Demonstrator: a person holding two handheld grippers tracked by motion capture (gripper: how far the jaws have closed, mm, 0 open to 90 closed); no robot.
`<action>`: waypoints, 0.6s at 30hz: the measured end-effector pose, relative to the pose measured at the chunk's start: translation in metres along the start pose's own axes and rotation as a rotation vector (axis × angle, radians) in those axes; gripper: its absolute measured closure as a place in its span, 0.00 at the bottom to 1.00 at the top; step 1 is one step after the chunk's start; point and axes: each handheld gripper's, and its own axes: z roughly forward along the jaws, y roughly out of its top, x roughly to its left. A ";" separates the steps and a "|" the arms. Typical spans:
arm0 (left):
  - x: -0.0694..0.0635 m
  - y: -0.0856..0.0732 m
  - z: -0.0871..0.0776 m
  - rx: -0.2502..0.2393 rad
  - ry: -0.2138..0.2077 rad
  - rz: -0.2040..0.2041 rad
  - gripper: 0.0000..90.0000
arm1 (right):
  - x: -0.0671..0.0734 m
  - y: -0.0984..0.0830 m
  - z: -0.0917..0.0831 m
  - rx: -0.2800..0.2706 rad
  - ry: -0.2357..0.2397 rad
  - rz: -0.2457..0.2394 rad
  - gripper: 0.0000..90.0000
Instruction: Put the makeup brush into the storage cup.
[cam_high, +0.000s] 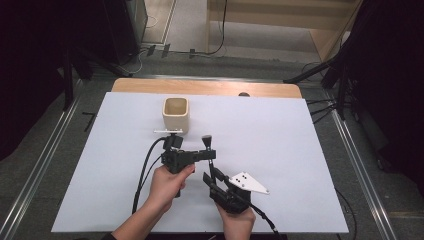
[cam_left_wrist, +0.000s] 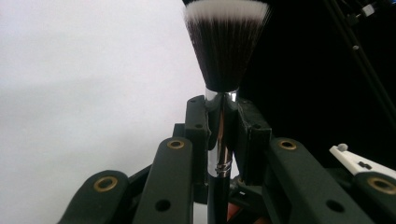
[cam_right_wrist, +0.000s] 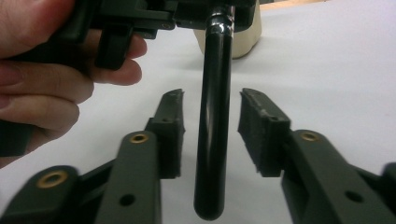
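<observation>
A makeup brush (cam_high: 207, 141) with dark, white-tipped bristles (cam_left_wrist: 227, 51) and a glossy black handle (cam_right_wrist: 214, 130) is held above the white table cover (cam_high: 280, 150). My left gripper (cam_high: 210, 155) is shut on its silver ferrule, one pad on each side (cam_left_wrist: 219, 126). My right gripper (cam_high: 211, 176) comes in from below the brush. Its jaws stand open on both sides of the handle (cam_right_wrist: 212, 112), and a gap shows on each side between pad and handle. A cream square cup (cam_high: 176, 115) stands upright just behind the left gripper.
The white cover spreads wide to the left and right of the hands. A wooden table edge (cam_high: 205, 86) shows behind it. Dark stands and cables (cam_high: 340, 75) line the floor at the right. The cup (cam_right_wrist: 245, 42) sits behind the brush.
</observation>
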 end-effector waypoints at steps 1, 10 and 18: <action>0.000 0.000 0.000 0.000 0.004 0.002 0.87 | -0.001 0.001 0.000 0.005 0.002 -0.002 0.57; 0.000 0.001 0.000 0.021 0.030 0.021 0.87 | -0.003 0.003 0.000 0.028 0.027 0.013 0.51; 0.000 0.003 0.000 0.048 0.055 0.047 0.87 | -0.008 0.010 0.002 0.079 0.037 -0.012 0.42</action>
